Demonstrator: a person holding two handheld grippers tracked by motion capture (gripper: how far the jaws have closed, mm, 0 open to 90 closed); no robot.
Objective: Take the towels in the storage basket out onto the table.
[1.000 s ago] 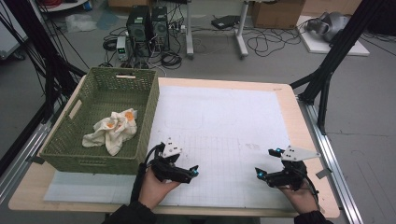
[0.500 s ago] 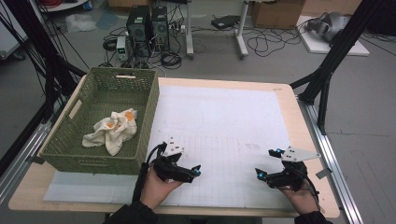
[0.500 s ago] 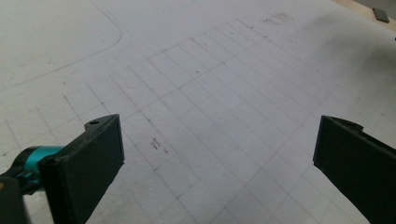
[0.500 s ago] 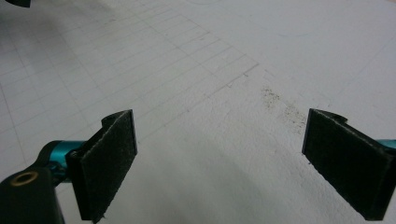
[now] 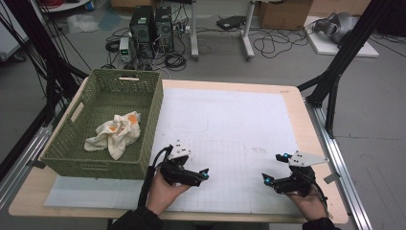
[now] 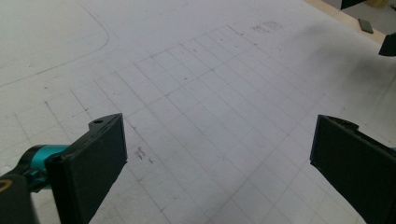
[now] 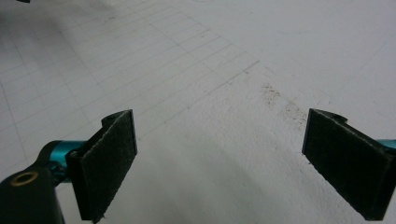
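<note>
White mat (image 5: 230,124) unchanged; left hand-held gripper (image 5: 203,175) barely shifted, right hand-held gripper (image 5: 273,168) still; both jaws wide apart, empty.

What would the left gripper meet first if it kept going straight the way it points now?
Probably just the white gridded mat. The left gripper, open, points across the table toward the right gripper, with nothing lying between them. Depth is hard to judge.

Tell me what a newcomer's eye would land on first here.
Probably the green basket at the table's left, with a crumpled white cloth marked orange lying inside it. Next, the two grippers low over the gridded white mat at the near edge: the left gripper beside the basket's near corner, the right gripper toward the right edge, both with jaws wide apart and empty.
</note>
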